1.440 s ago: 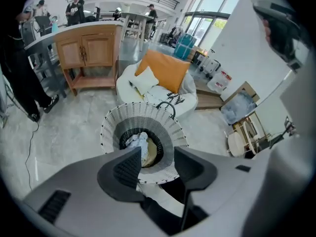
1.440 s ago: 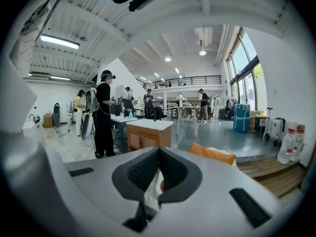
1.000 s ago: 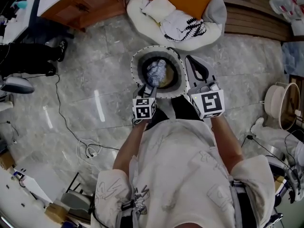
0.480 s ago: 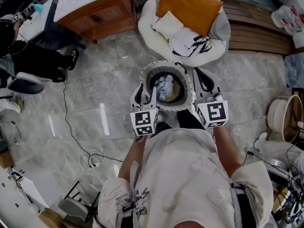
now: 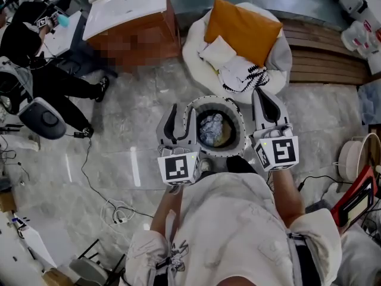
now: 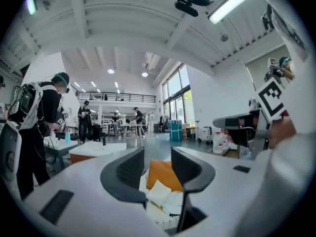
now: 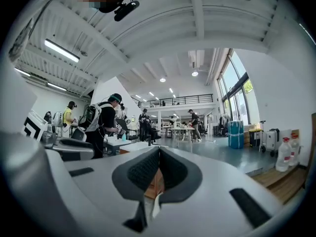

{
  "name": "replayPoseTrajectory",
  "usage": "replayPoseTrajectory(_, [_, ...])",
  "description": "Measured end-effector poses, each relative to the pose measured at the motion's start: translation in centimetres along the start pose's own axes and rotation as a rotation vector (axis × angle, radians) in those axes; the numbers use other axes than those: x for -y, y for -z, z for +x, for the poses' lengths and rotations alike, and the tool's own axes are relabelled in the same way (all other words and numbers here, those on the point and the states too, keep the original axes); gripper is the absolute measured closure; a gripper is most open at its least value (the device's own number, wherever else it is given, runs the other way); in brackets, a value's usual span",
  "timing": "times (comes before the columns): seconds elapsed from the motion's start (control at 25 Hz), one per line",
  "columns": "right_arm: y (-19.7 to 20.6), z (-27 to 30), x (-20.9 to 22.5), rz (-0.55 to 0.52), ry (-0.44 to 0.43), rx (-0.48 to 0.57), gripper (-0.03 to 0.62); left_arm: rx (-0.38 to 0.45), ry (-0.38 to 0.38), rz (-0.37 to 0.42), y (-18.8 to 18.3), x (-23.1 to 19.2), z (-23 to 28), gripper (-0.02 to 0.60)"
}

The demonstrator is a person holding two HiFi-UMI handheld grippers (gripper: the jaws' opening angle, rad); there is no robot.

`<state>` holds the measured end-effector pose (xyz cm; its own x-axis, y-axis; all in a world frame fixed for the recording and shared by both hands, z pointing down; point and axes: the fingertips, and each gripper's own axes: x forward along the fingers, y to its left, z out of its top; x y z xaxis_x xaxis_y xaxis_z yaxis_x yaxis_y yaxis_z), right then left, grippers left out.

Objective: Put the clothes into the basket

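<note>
I am holding both grippers out in front of me, one on each side of the basket [image 5: 215, 100], which is standing on the marble floor [image 5: 137, 118] at my twelve o'clock, close to my feet. The left gripper [image 5: 181, 113] is sitting at the basket's nine o'clock. Its jaws are standing apart with nothing between them, and they have just been closing a little. Through that gap, in the left gripper view, I am seeing only the orange cushion [image 6: 160, 174] and the pale things lying under it.

The right gripper [image 5: 262, 97] is hanging at the basket's three o'clock. Its jaws are pressed together and are gripping nothing, as the right gripper view shows.

A crumpled, pale bluish garment [image 5: 211, 128] is lying inside the basket, low against its dark bottom.

Beyond the basket, at about one o'clock, a white beanbag seat [image 5: 280, 46] is carrying the orange cushion, a small white cushion [image 5: 217, 51] and a white garment with a black pattern [image 5: 245, 76], this last nearest the basket.

At eleven o'clock a wooden cabinet [image 5: 134, 25] with a white top is standing. A person in black [image 5: 27, 40] is sitting at ten o'clock, and a thin cable [image 5: 95, 177] is trailing across the floor at eight o'clock.
</note>
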<state>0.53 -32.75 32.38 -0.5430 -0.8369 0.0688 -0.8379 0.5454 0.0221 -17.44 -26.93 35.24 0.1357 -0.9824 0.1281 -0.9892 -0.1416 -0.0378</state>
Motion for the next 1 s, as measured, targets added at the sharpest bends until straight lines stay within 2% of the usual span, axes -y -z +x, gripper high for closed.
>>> replayPoseTrajectory(0.12, [-2.5, 0.2, 0.4, 0.003, 0.009, 0.044, 0.606, 0.060, -0.009, 0.004, -3.3, -0.5, -0.1, 0.414])
replayPoseTrajectory(0.4, [-6.2, 0.3, 1.2, -0.008, 0.029, 0.096, 0.606, 0.135, -0.030, 0.039, -8.2, -1.2, -0.2, 0.419])
replayPoseTrajectory(0.72, [-7.0, -0.5, 1.9, -0.024, 0.051, 0.103, 0.606, 0.156, -0.068, 0.028, -9.9, -1.5, -0.4, 0.451])
replayPoseTrajectory(0.92, [-6.9, -1.0, 2.6, -0.027, 0.061, 0.103, 0.606, 0.176, -0.056, 0.023, -10.4, -0.5, -0.2, 0.559])
replayPoseTrajectory(1.0, [-6.8, -1.3, 2.9, -0.028, 0.066, 0.102, 0.606, 0.177, -0.037, 0.015, -10.4, 0.2, 0.1, 0.575])
